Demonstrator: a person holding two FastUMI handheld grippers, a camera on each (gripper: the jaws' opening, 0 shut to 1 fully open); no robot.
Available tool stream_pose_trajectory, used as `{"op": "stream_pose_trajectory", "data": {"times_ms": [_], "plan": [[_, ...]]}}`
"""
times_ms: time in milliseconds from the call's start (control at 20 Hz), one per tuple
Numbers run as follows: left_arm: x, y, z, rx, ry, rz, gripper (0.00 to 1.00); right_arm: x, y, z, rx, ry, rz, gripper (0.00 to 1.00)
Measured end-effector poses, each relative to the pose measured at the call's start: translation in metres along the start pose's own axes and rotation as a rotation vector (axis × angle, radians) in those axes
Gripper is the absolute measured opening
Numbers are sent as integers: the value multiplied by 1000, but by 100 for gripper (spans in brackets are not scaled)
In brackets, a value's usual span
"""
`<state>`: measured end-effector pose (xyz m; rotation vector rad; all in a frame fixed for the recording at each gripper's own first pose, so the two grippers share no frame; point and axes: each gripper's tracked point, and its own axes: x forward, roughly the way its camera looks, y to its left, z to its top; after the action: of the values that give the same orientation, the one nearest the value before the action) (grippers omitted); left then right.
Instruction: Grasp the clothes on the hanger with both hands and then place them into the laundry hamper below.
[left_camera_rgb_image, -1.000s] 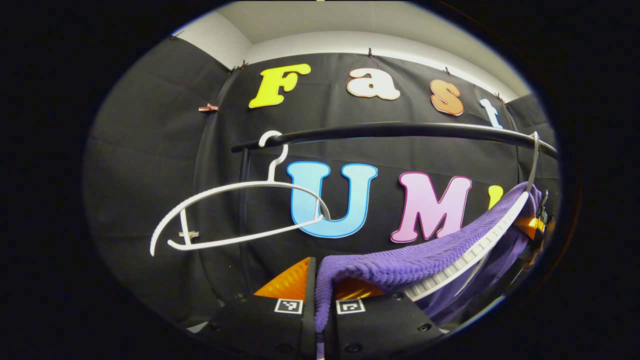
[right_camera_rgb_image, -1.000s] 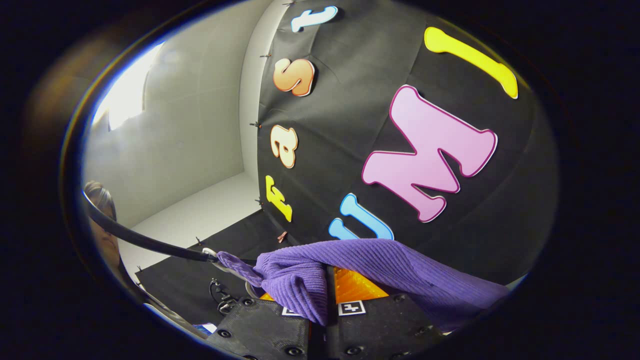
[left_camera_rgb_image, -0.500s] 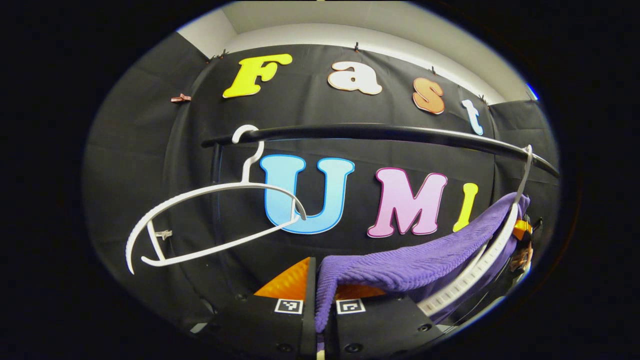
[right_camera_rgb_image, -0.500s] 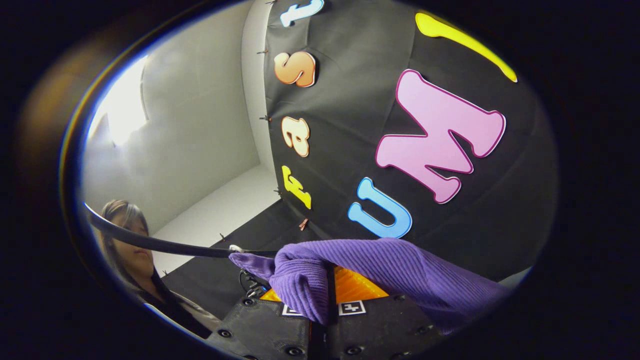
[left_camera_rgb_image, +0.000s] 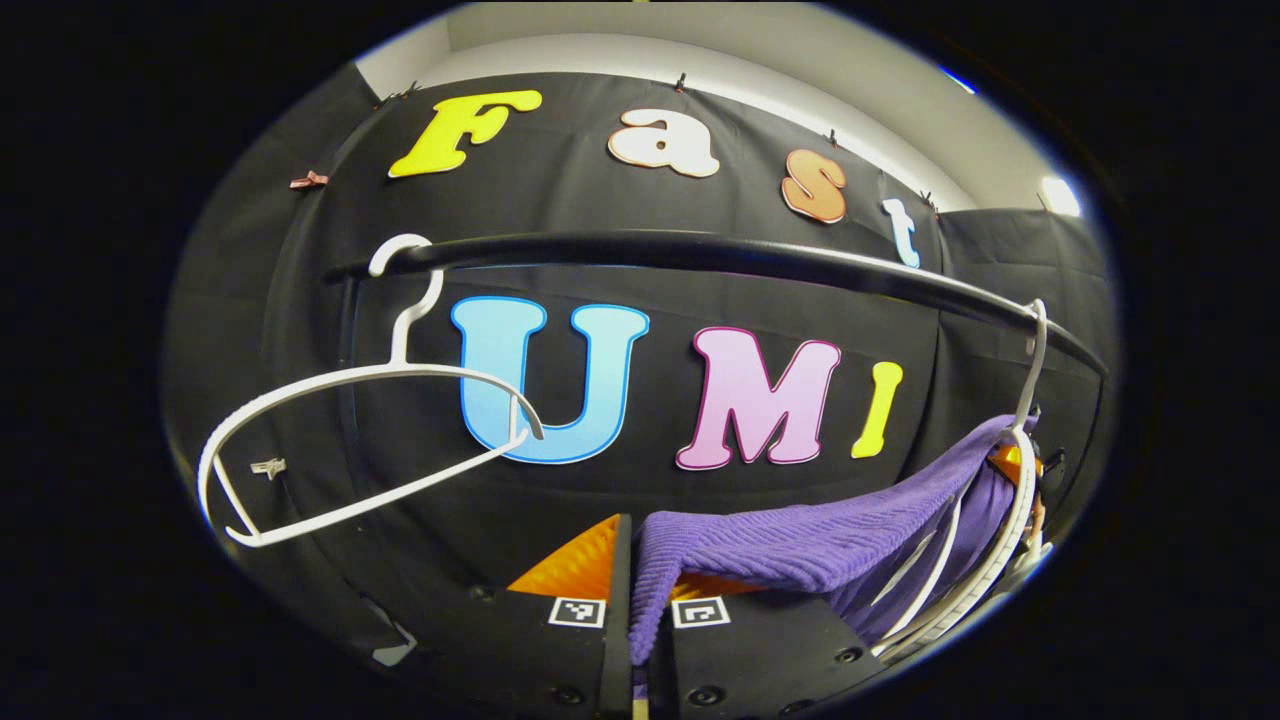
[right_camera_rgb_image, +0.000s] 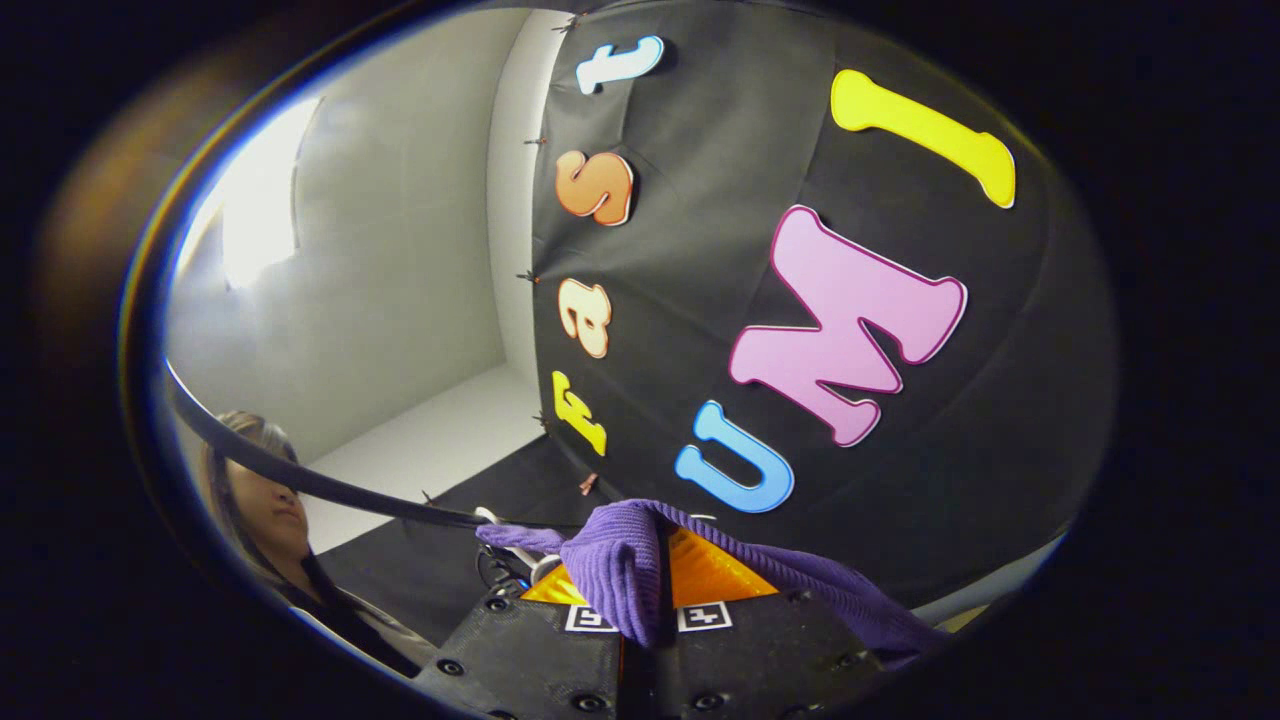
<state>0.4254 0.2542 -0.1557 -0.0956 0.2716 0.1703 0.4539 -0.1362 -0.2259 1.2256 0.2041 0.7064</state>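
Since a moment ago, the purple garment (left_camera_rgb_image: 800, 540) slid lower off its hanger (left_camera_rgb_image: 1010, 500); my left tongs (left_camera_rgb_image: 632, 600) and right tongs (right_camera_rgb_image: 655, 600) both pinch its fabric.

This is a small booth made for recording, not a real home. Black cloth (left_camera_rgb_image: 620, 500) covers the back wall, plain white walls (right_camera_rgb_image: 400, 260) rise above, and a black clothes rail (left_camera_rgb_image: 700, 250) holds a white hanger (left_camera_rgb_image: 330, 440).
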Motion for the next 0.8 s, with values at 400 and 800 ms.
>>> {"op": "stream_pose_trajectory", "data": {"times_ms": [400, 800], "plan": [[22, -13, -27, -42, 79, -165, 10, 17, -61, 36, 48, -97, -128, 12], [46, 3, -107, 28, 144, -35, 10, 9, -135, -37, -29, 62, -380, 12]]}}
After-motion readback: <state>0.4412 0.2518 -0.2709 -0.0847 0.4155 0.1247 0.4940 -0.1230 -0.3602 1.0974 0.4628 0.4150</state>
